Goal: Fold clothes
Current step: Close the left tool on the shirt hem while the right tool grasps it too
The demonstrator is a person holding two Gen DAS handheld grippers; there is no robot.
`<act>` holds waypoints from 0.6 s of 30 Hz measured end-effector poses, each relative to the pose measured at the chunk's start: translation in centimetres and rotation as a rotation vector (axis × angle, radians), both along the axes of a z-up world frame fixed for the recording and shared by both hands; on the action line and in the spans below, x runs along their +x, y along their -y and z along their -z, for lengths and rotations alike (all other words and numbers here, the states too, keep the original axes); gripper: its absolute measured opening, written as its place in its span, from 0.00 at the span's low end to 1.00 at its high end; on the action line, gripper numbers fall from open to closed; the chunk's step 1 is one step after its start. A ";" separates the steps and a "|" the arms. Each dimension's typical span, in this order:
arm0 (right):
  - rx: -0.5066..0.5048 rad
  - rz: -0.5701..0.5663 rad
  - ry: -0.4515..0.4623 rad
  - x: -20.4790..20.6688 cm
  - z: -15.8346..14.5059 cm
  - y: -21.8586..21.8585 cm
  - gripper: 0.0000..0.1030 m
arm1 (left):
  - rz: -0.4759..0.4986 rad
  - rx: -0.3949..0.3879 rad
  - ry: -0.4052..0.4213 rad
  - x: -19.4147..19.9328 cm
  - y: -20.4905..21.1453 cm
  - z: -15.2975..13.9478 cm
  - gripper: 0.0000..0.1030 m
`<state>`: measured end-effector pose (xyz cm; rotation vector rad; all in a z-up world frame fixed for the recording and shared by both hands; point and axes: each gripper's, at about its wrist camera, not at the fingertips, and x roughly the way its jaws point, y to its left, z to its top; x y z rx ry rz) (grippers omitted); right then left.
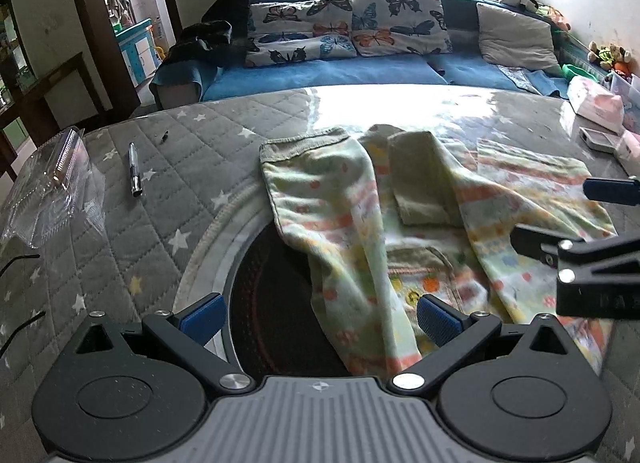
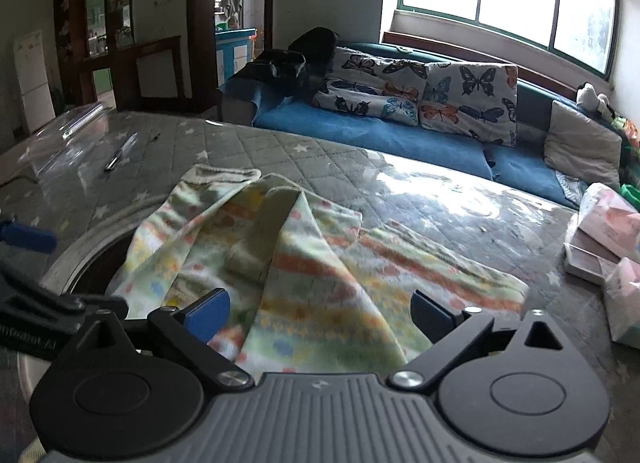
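Observation:
A small pale-green child's garment (image 1: 420, 223) with orange stripes and a flower print lies rumpled on the grey star-quilted table (image 1: 180, 167), one leg or sleeve folded over the middle. It also shows in the right wrist view (image 2: 312, 263). My left gripper (image 1: 318, 317) is open, low over the garment's near edge, holding nothing. My right gripper (image 2: 320, 313) is open over the garment's near right part, empty. The right gripper also shows at the right edge of the left wrist view (image 1: 568, 219). Part of the left gripper shows at the left of the right wrist view (image 2: 28, 239).
A round dark opening (image 1: 276, 303) with a pale rim sits in the table under the garment's near left. A pen (image 1: 134, 171) and clear plastic packaging (image 1: 52, 183) lie at left. Pink tissue packs and a box (image 2: 600, 239) stand at right. A blue sofa (image 1: 340, 75) lies behind.

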<state>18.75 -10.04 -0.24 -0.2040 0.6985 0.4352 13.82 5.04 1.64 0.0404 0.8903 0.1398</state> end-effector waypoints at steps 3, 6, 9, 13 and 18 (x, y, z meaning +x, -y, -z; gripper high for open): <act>0.005 -0.005 -0.012 1.5 0.3 -0.6 0.91 | 0.000 -0.002 0.006 0.7 -0.2 -0.1 1.00; 0.009 -0.010 -0.023 2.9 0.6 -1.2 0.89 | 0.003 0.004 0.010 1.4 -0.2 -0.1 1.00; 0.014 -0.015 -0.035 4.4 0.9 -1.9 0.86 | 0.007 0.008 0.010 2.1 -0.1 0.0 1.00; 0.019 -0.018 -0.055 6.2 1.5 -2.6 0.81 | 0.009 0.014 0.006 3.1 -0.1 0.2 1.00; 0.029 -0.008 -0.102 8.1 2.6 -3.0 0.62 | 0.025 0.020 0.012 4.3 0.4 0.2 1.00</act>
